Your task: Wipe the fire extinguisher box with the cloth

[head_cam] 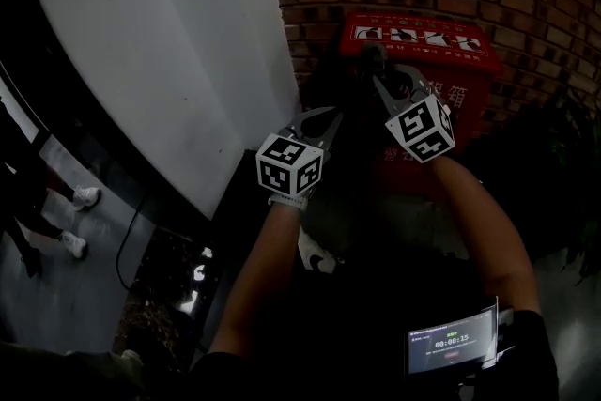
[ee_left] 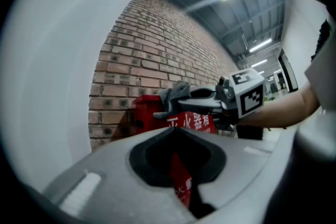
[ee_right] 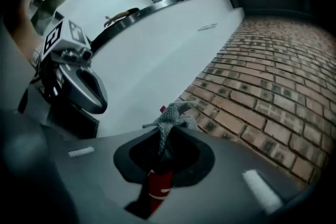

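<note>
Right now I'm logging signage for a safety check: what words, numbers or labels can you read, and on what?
"火器箱": white, on the front of the red fire extinguisher box; the character before it is partly hidden.
"00:00:15": on the small screen by the right forearm; its other lines are too small.
White characters on the box top: too blurred to read.

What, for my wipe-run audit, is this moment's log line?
right gripper: shut on cloth | left gripper: shut, empty | cloth at fire extinguisher box top, contact unclear
</note>
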Available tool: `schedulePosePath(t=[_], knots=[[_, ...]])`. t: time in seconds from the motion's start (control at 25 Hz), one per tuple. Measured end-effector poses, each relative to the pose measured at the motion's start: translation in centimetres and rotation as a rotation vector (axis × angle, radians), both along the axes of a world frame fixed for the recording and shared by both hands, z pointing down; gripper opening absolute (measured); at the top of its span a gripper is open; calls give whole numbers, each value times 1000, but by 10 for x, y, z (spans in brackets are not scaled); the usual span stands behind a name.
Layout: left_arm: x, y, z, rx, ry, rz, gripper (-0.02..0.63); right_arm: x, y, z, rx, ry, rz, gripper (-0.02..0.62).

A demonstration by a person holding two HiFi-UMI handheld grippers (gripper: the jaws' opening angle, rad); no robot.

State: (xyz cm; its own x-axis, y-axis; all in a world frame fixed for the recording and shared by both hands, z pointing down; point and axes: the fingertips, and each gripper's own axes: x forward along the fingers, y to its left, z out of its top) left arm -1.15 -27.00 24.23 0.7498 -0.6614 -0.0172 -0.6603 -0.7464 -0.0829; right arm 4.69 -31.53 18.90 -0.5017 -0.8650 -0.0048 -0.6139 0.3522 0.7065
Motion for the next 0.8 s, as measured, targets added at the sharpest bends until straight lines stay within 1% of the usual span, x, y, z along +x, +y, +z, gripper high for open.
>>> schedulePosePath(t=[0.12,0.2,0.4,0.64,0.8], knots=[[2,1,-1,-2,5,2,0,-3,-15,13,21,140,55,21],[3,2,0,-3,5,4,-1,-5,-24,21,24,196,78,21],[4,-2,1,-3,2,11,0,-10,-32,22,33,203,84,21],[3,-11,1,-6,4,12,-1,-14,-26,18,42,211,52,21],[2,-15,-8,7,3,12,0,-19,-20,9,57,213,37,21]])
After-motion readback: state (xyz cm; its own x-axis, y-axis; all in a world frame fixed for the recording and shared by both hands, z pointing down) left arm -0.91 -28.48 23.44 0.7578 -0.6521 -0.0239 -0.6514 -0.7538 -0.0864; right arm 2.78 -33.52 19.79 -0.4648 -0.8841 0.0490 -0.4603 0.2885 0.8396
